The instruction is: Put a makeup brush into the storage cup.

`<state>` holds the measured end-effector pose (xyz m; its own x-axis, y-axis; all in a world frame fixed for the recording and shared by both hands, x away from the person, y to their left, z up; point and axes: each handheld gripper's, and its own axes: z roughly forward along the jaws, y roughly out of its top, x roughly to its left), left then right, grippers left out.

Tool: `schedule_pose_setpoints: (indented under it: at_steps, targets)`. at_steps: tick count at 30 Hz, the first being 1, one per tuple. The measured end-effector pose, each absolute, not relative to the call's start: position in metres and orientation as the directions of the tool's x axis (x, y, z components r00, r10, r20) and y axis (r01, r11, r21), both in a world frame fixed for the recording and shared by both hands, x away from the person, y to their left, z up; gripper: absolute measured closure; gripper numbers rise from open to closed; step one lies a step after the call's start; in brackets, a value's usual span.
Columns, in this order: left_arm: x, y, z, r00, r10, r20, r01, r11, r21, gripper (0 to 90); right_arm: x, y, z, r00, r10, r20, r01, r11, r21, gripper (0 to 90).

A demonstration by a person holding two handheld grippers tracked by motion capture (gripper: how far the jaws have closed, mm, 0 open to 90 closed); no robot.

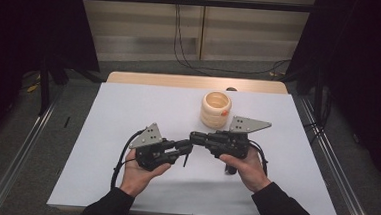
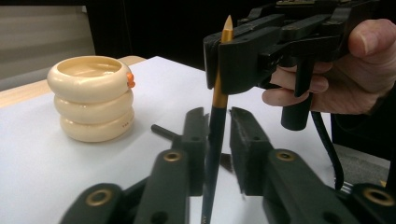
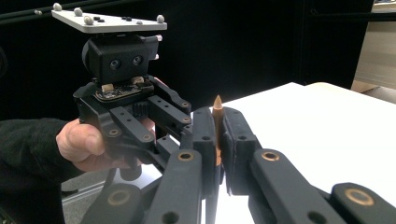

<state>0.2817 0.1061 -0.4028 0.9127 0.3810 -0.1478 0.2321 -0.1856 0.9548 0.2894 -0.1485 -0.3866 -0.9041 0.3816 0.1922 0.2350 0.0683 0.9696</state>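
1. Two hand-held grippers meet nose to nose over the middle of the table [image 1: 123, 183], nearer its front edge. Between them is one thin pen [image 2: 215, 140]: dark shaft, gold band, pointed tip, held upright and off the table.
2. Right hand-held gripper [image 1: 195, 136]: jaws fully closed on the pen's upper part, the point sticking out just above the pads. It appears to carry the pen.
3. Left hand-held gripper [image 1: 188, 146]: jaws stand either side of the lower shaft with a sliver of gap showing in the left gripper view. Not a firm clamp, as far as I can tell.
4. Ring-stacked cream holder [image 1: 216, 109] stands behind the grippers, towards the back edge and slightly right of centre, a small orange bit at its rim. Likely destination, judging by layout.
5. Risks:
   - If the right jaws let go before the left ones pinch, the pen drops and rolls across the table.
   - If both clamp and the hands drift apart, the slim shaft could twist or slip in the pads.
   - An off-centre left grip could tilt the pen, making the holder mouth harder to hit.
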Motion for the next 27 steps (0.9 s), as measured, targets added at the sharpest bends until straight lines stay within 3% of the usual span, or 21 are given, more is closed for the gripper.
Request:
schedule_pose_setpoints:
  at_steps: [10, 11, 12, 13, 14, 22, 27]
  targets:
    - [0.284, 0.109, -0.403, 0.891, 0.423, -0.166, 0.261, -0.177, 0.949, 46.8, 0.29, -0.151, -0.386, -0.902, 0.389, 0.186, 0.227, 0.061, 0.972, 85.5]
    - [0.283, 0.109, -0.403, 0.882, 0.437, -0.176, 0.274, -0.172, 0.946, 36.5, 0.29, -0.152, -0.385, -0.902, 0.388, 0.189, 0.23, 0.06, 0.971, 85.5]
    - [0.284, 0.111, -0.403, 0.88, 0.443, -0.17, 0.271, -0.174, 0.947, 36.5, 0.29, -0.152, -0.385, -0.902, 0.388, 0.189, 0.23, 0.06, 0.971, 85.5]
    - [0.283, 0.112, -0.402, 0.875, 0.456, -0.165, 0.27, -0.176, 0.947, 29.8, 0.29, -0.152, -0.385, -0.902, 0.389, 0.187, 0.229, 0.063, 0.971, 85.5]
    - [0.283, 0.113, -0.402, 0.872, 0.462, -0.163, 0.268, -0.172, 0.948, 29.8, 0.29, -0.152, -0.385, -0.902, 0.389, 0.187, 0.229, 0.063, 0.971, 85.5]
    - [0.285, 0.123, -0.4, 0.847, 0.496, -0.191, 0.289, -0.13, 0.948, 3.8, 0.29, -0.154, -0.384, -0.904, 0.389, 0.178, 0.221, 0.068, 0.973, 85.6]
    - [0.282, 0.129, -0.398, 0.82, 0.551, -0.152, 0.283, -0.16, 0.946, 1.9, 0.29, -0.155, -0.384, -0.898, 0.404, 0.176, 0.22, 0.066, 0.973, 85.6]
